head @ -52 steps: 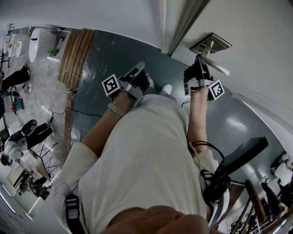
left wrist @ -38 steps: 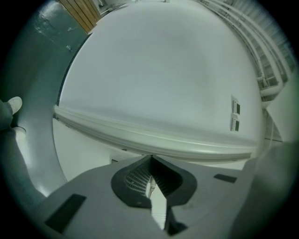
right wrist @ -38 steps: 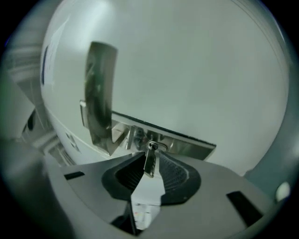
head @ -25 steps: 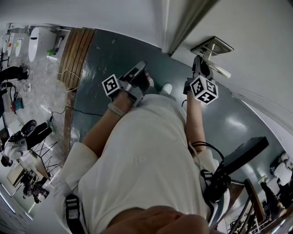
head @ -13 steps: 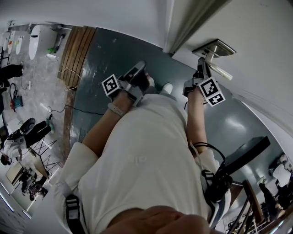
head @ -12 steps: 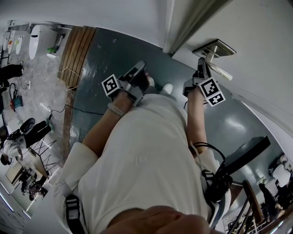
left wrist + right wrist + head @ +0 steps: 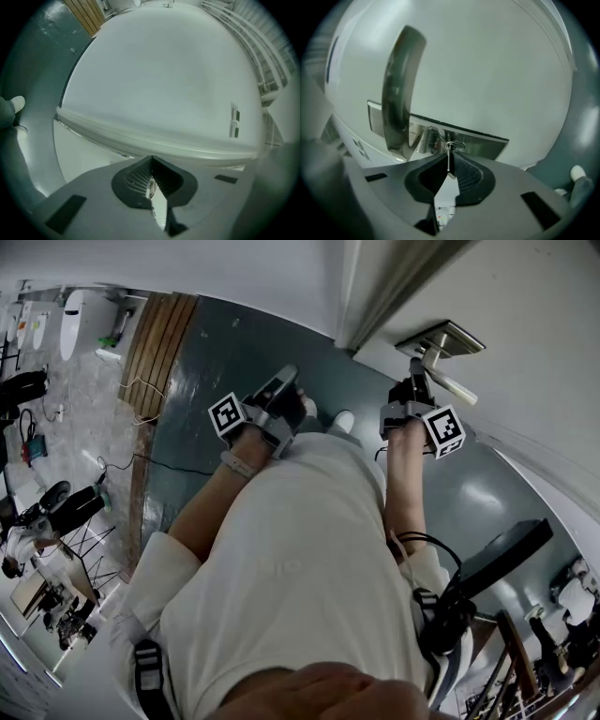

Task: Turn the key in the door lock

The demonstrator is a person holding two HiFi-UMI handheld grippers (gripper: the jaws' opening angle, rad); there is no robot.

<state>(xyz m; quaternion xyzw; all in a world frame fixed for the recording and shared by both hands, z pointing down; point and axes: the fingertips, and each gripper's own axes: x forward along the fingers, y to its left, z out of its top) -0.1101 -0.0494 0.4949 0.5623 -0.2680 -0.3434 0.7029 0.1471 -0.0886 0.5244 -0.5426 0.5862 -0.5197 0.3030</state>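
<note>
Just now closing, the right tongs (image 7: 449, 171) pinch the thin key (image 7: 449, 159), so twisting may slip it; the left tongs (image 7: 151, 185) are clenched, empty.

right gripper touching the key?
Touching. Right gripper view: the right gripper has just been closing and now pinches the key between its pads.

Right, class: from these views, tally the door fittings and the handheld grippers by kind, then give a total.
Keys: 1, the key in the lock
Door handles: 1, the lever handle
Lock plates: 1, the metal plate
Grippers: 2, left gripper and right gripper, whose jaws have just been closing on the key
Total: 5
</note>
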